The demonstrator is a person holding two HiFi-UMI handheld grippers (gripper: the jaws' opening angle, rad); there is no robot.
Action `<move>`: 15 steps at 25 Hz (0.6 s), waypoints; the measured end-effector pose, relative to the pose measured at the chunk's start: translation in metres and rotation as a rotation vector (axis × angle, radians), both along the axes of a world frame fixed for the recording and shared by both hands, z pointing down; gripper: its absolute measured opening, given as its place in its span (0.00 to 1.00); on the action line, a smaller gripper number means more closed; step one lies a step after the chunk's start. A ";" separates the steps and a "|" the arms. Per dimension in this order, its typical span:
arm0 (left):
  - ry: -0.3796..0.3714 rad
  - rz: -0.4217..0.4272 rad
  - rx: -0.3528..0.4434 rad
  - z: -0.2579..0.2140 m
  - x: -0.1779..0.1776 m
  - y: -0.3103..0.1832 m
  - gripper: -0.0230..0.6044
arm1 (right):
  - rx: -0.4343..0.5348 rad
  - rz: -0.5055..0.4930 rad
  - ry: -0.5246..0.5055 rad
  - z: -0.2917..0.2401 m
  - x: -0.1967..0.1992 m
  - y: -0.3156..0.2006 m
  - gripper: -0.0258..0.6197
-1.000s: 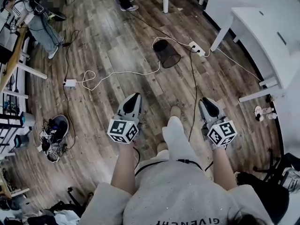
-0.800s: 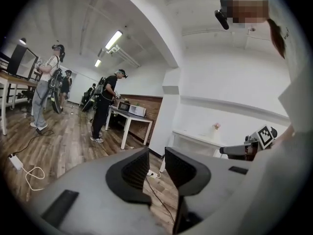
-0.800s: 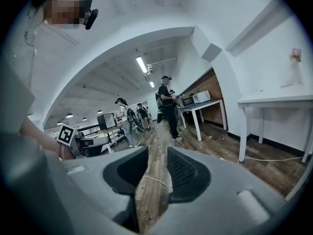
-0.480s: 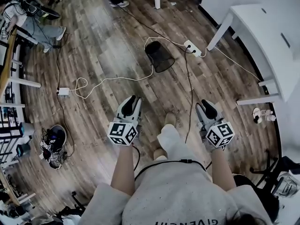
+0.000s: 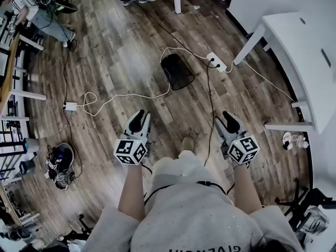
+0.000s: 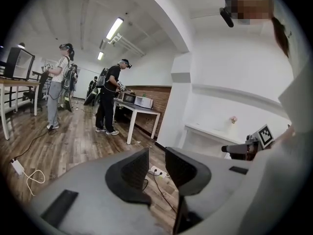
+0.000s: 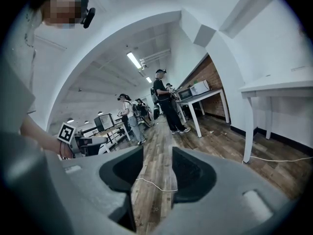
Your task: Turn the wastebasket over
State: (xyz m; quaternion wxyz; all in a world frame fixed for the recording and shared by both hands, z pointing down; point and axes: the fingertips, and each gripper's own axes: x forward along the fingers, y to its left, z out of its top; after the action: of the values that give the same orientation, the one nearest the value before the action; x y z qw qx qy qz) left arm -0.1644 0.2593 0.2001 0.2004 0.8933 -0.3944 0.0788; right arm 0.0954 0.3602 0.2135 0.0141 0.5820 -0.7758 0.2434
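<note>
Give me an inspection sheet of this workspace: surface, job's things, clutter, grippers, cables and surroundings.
Surface: brown wood-plank floor.
Job's things: black mesh wastebasket, seemingly on its side, ahead of both grippers, untouched.
Clutter: dark heap of gear at the floor's left.
Grippers: left gripper and right gripper open, jaws have just been opening, nothing between them.
Cables: white cable looping to a white adapter; white power strip beside the wastebasket; black cable.
Surroundings: white table at right; standing people beyond.

The wastebasket is black mesh, the floor brown wood-grain
</note>
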 end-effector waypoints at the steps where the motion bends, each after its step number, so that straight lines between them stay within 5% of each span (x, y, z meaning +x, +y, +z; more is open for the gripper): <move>1: -0.004 0.007 -0.003 0.001 0.005 -0.003 0.20 | -0.002 0.005 -0.006 0.001 0.004 -0.004 0.31; 15: -0.025 0.056 -0.073 0.042 0.044 -0.051 0.20 | -0.061 0.059 -0.026 0.034 0.038 -0.049 0.35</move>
State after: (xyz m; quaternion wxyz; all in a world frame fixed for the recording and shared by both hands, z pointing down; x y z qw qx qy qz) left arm -0.1208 0.2087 0.2418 0.2255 0.8951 -0.3685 0.1098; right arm 0.1332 0.3110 0.2471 0.0143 0.6008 -0.7506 0.2747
